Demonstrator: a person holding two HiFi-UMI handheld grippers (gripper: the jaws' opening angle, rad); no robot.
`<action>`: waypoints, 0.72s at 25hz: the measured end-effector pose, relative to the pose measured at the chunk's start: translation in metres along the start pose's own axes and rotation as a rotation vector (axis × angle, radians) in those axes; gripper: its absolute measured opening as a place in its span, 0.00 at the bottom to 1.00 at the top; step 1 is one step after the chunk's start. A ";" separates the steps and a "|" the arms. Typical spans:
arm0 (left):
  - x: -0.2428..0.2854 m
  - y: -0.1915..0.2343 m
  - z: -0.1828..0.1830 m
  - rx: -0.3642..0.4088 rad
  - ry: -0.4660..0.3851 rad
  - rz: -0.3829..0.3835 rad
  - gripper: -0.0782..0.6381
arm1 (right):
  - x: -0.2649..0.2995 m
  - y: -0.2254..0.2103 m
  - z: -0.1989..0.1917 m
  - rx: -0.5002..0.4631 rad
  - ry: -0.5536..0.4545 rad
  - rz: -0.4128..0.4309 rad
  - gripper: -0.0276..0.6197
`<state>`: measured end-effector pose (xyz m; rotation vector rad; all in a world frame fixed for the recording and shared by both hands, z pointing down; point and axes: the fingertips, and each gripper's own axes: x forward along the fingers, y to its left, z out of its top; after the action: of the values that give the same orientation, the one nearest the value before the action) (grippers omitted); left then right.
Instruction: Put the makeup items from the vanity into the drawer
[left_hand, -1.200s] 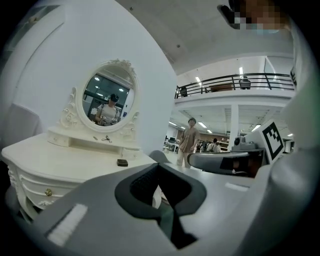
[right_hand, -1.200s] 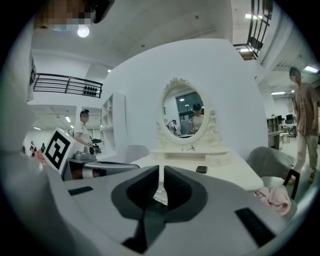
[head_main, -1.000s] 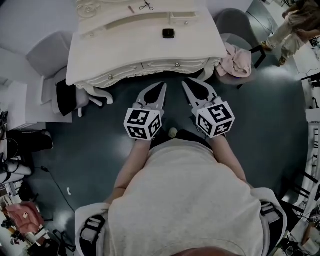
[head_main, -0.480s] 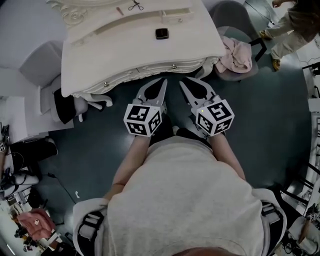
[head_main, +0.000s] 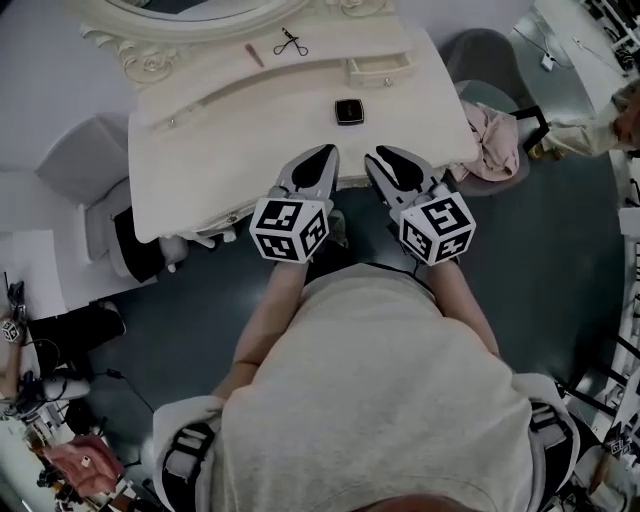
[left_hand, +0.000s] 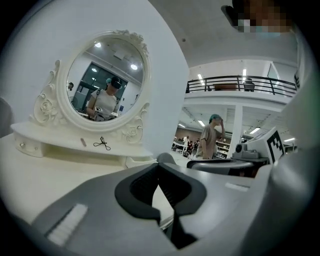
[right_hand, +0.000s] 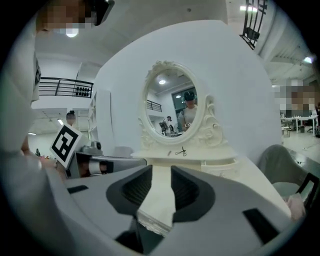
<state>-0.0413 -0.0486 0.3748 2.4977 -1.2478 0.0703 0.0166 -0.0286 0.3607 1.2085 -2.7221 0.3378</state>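
On the white vanity, a black compact lies just beyond both grippers. Farther back, under the oval mirror, rest an eyelash curler and a thin pink stick. A small shelf drawer is closed. My left gripper reaches over the vanity's front edge, shut and empty, its tips touching. My right gripper is beside it, and its jaws have just been opening. A narrow gap shows between them, with nothing in it. The right gripper view also catches the curler.
A grey chair with a pink cloth on it stands right of the vanity. Another grey seat is at the left. A person stands at the far right. Dark floor lies below the vanity front.
Both grippers have moved forward from over the floor to over the vanity's front edge. The right jaws have parted a little.
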 end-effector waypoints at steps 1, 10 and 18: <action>0.008 0.008 0.005 0.002 0.001 -0.009 0.12 | 0.010 -0.005 0.002 0.003 0.007 0.000 0.20; 0.066 0.060 0.031 0.016 0.039 -0.094 0.12 | 0.078 -0.047 0.018 0.012 0.027 -0.062 0.30; 0.083 0.084 0.011 -0.075 0.103 -0.104 0.12 | 0.101 -0.062 0.000 -0.002 0.126 -0.056 0.36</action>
<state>-0.0575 -0.1620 0.4051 2.4571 -1.0583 0.1226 -0.0042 -0.1414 0.3922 1.2174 -2.5763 0.3895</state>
